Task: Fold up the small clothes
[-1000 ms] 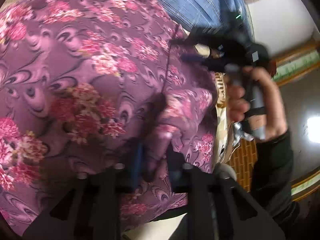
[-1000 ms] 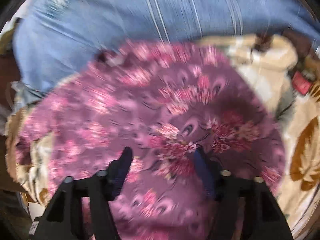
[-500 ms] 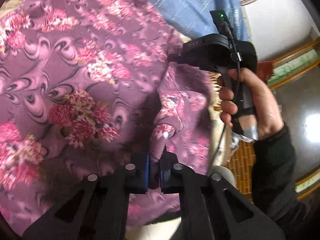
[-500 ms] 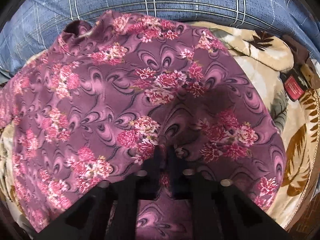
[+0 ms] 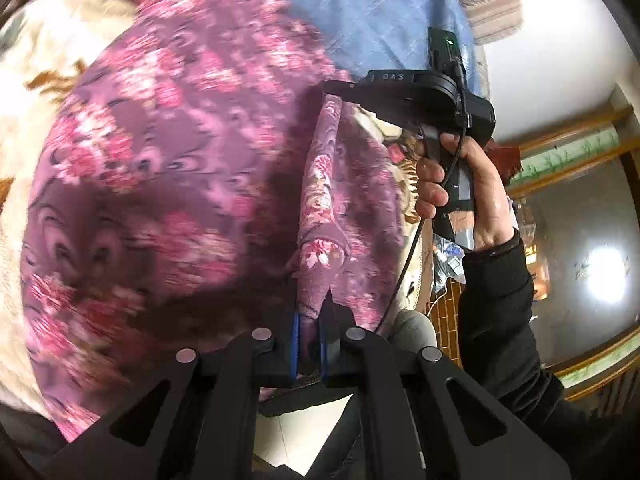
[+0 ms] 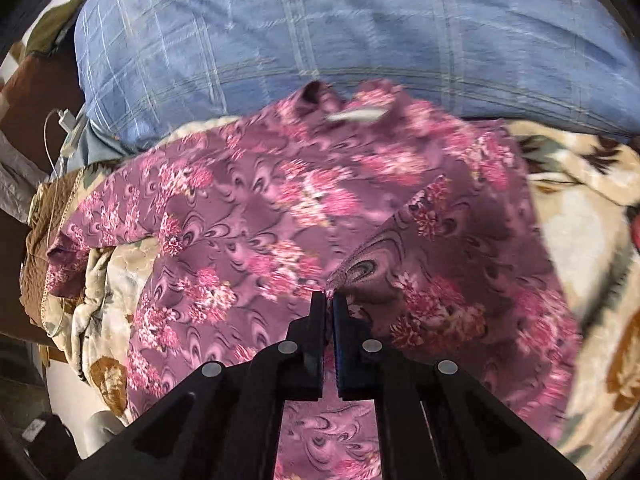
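Observation:
A purple garment with pink flowers (image 5: 168, 168) lies spread over a cream blanket on the bed. My left gripper (image 5: 310, 320) is shut on a pinched fold of its near edge. In the left wrist view my right gripper (image 5: 334, 94) sits higher, held by a hand (image 5: 460, 184), shut on the same edge; the cloth hangs taut between the two. From the right wrist view the right gripper (image 6: 329, 300) is shut on a raised corner of the garment (image 6: 280, 220), which lifts off the rest.
A blue checked quilt (image 6: 340, 32) lies along the far side of the bed. The cream leaf-patterned blanket (image 6: 580, 208) shows around the garment. A white cable (image 6: 54, 152) hangs at the left. Floor and a wooden frame (image 5: 580, 148) lie to the right.
Both grippers closed on the garment's edge, then lifted it. The edge now stretches between them, and more blanket shows at the left.

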